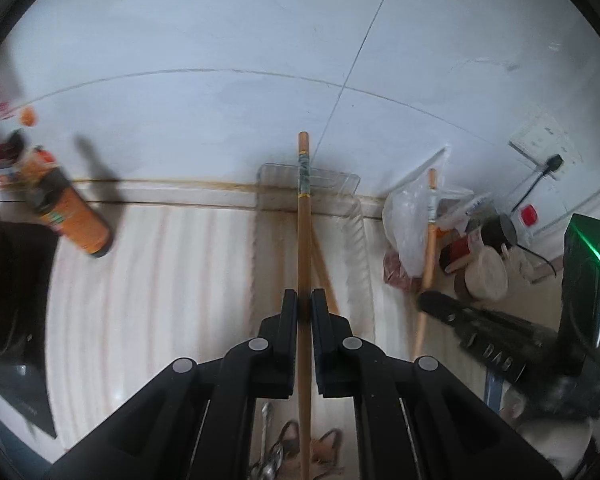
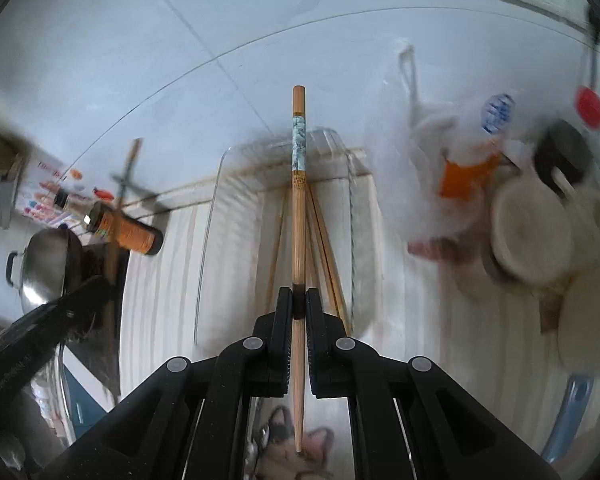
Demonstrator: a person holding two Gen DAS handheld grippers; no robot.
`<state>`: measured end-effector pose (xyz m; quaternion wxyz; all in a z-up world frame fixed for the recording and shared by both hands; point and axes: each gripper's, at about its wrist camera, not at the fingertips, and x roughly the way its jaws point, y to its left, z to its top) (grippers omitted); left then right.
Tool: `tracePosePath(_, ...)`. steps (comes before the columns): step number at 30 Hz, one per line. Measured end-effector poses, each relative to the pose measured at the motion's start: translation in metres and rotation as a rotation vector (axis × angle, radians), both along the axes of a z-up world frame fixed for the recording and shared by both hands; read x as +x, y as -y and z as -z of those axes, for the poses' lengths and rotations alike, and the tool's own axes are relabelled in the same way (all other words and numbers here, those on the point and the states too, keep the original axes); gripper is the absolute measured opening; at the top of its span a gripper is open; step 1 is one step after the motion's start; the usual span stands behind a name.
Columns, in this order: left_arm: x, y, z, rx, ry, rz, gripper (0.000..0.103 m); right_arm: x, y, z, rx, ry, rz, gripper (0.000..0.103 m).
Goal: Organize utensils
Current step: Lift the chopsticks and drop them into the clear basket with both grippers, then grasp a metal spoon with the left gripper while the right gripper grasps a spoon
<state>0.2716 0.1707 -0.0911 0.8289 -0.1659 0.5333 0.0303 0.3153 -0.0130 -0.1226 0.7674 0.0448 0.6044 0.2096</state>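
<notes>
My left gripper [image 1: 304, 304] is shut on a bamboo chopstick [image 1: 304, 236] with a green patterned band, held above a clear plastic tray [image 1: 350, 216]. My right gripper [image 2: 299, 300] is shut on a matching chopstick [image 2: 298, 208], also over the clear tray [image 2: 216, 216]. Several chopsticks [image 2: 324, 248] lie in the tray. The right gripper with its chopstick [image 1: 430, 236] shows at the right of the left wrist view. The left gripper [image 2: 52, 312] shows at the left of the right wrist view. Metal spoons [image 1: 268, 464] lie below the fingers.
An orange bottle [image 1: 74, 216] lies on the striped counter [image 1: 148, 280] at left. A steel pot [image 2: 44, 268] stands beside it. At right are plastic bags [image 1: 408, 216], round containers [image 2: 528, 236] and a wall socket [image 1: 544, 144]. A tiled wall [image 1: 220, 40] is behind.
</notes>
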Motion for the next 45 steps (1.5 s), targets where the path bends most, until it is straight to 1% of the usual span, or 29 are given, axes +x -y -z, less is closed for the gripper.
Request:
tracePosePath(1,0.016,-0.001,0.012,-0.001,-0.032,0.004,0.005,0.009,-0.005,0.004,-0.008,-0.011,-0.003,0.006)
tracePosePath(5,0.047,-0.002,0.041,0.016,-0.095,0.014,0.005,0.041,-0.02,0.031,-0.023,-0.068,0.0,0.007)
tracePosePath(7,0.054,-0.003,0.049,0.008,-0.118,0.009,0.007,0.053,-0.027,0.044,-0.025,-0.103,-0.019,0.007)
tracePosePath(9,0.056,-0.005,0.051,-0.002,-0.132,-0.005,0.007,0.061,-0.03,0.053,-0.045,-0.113,-0.018,0.009)
tracePosePath(10,0.054,-0.007,0.051,-0.009,-0.133,-0.01,0.008,0.063,-0.031,0.055,-0.046,-0.115,-0.02,0.013)
tracePosePath(11,0.05,-0.009,0.049,-0.001,-0.128,-0.021,0.009,0.063,-0.029,0.056,-0.048,-0.115,-0.014,0.023)
tracePosePath(13,0.038,-0.01,0.043,0.05,-0.107,-0.04,0.013,0.059,-0.021,0.052,-0.047,-0.113,-0.001,0.032)
tracePosePath(15,0.024,-0.013,0.038,0.105,-0.094,-0.066,0.024,0.051,-0.008,0.046,-0.045,-0.094,0.021,0.034)
tracePosePath(16,0.017,-0.014,0.035,0.123,-0.082,-0.079,0.04,0.047,-0.003,0.041,-0.05,-0.085,0.031,0.038)
tracePosePath(17,0.005,-0.015,0.031,0.147,-0.058,-0.097,0.06,0.041,0.005,0.037,-0.054,-0.071,0.04,0.04)
tracePosePath(18,-0.005,-0.017,0.028,0.173,-0.038,-0.115,0.069,0.033,0.015,0.033,-0.059,-0.053,0.053,0.041)
tracePosePath(19,-0.018,-0.018,0.025,0.205,-0.01,-0.133,0.08,0.027,0.027,0.028,-0.064,-0.041,0.067,0.045)
tracePosePath(21,-0.039,-0.017,0.021,0.261,0.039,-0.161,0.083,0.011,0.05,0.023,-0.075,-0.02,0.103,0.049)
tracePosePath(22,-0.054,-0.018,0.021,0.289,0.063,-0.176,0.09,0.003,0.06,0.022,-0.08,-0.015,0.117,0.052)
tracePosePath(23,-0.063,-0.021,0.023,0.293,0.068,-0.181,0.1,-0.006,0.07,0.021,-0.083,-0.011,0.129,0.053)
tracePosePath(24,-0.076,-0.021,0.027,0.291,0.066,-0.182,0.103,-0.019,0.081,0.023,-0.09,-0.012,0.146,0.053)
tracePosePath(28,-0.109,-0.016,0.053,0.317,-0.007,-0.134,0.103,-0.057,0.11,0.038,-0.093,-0.058,0.182,0.053)
tracePosePath(30,-0.121,-0.012,0.067,0.307,-0.046,-0.114,0.103,-0.077,0.124,0.048,-0.095,-0.081,0.2,0.053)
tracePosePath(31,-0.13,-0.01,0.08,0.291,-0.086,-0.103,0.103,-0.084,0.128,0.053,-0.102,-0.091,0.205,0.053)
tracePosePath(34,-0.148,0.0,0.109,0.253,-0.17,-0.075,0.103,-0.107,0.142,0.071,-0.125,-0.13,0.21,0.053)
tracePosePath(36,-0.161,0.005,0.124,0.257,-0.207,-0.067,0.103,-0.121,0.149,0.086,-0.135,-0.175,0.21,0.053)
tracePosePath(39,-0.174,0.012,0.144,0.266,-0.253,-0.053,0.103,-0.135,0.151,0.105,-0.145,-0.213,0.197,0.051)
tracePosePath(41,-0.177,0.012,0.154,0.265,-0.277,-0.051,0.103,-0.141,0.152,0.119,-0.164,-0.232,0.199,0.046)
tracePosePath(42,-0.179,0.011,0.158,0.265,-0.291,-0.054,0.103,-0.143,0.153,0.127,-0.168,-0.242,0.207,0.045)
tracePosePath(44,-0.18,0.01,0.165,0.262,-0.31,-0.062,0.103,-0.144,0.154,0.141,-0.182,-0.254,0.224,0.037)
tracePosePath(45,-0.179,0.011,0.168,0.262,-0.316,-0.065,0.103,-0.143,0.153,0.146,-0.19,-0.259,0.227,0.036)
